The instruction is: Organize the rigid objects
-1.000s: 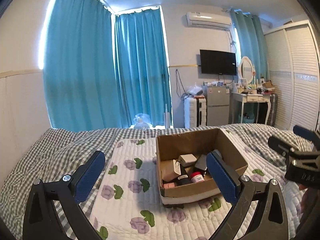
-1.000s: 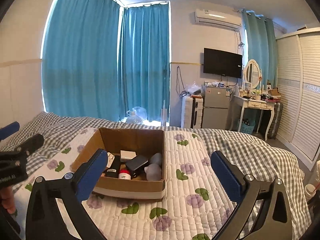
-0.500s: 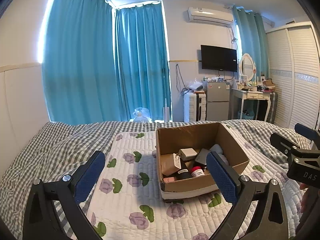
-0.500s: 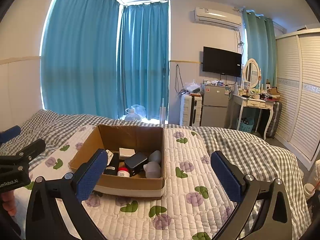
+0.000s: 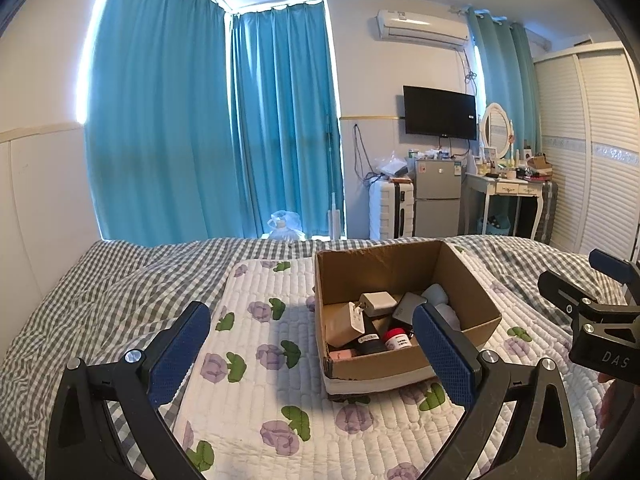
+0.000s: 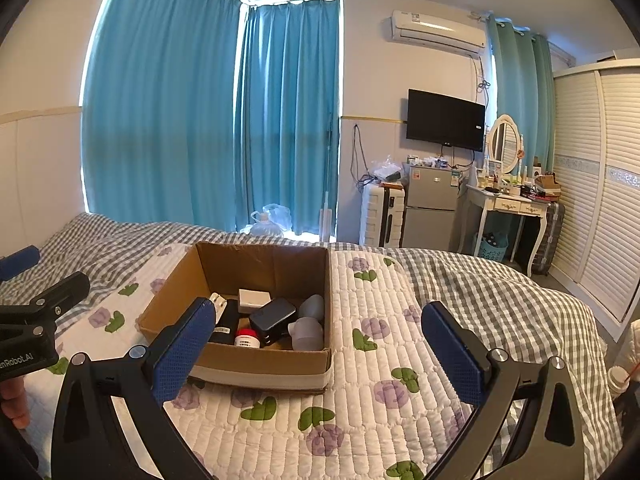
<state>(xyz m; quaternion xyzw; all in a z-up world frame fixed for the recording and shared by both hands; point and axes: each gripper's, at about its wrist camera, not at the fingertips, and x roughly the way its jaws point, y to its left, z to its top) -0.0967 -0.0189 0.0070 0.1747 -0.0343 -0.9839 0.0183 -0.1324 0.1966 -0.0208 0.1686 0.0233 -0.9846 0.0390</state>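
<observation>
I am holding my left gripper [image 5: 310,342] and my right gripper [image 6: 320,340] above the bed, both with jaws spread wide and gripping nothing. The cardboard box [image 6: 256,360] is sitting open-topped on the white flowered quilt [image 6: 372,396], which is lying over the checked bedspread [image 6: 480,284]. Inside the box, items are lying crowded together: a red-capped jar [image 6: 247,338], a dark flat case [image 6: 273,316], a white charger block [image 6: 254,298], a black bottle [image 6: 224,326] and two pale grey rounded containers [image 6: 308,330]. In the left wrist view a tan carton [image 5: 340,324] is leaning against the box's left wall.
</observation>
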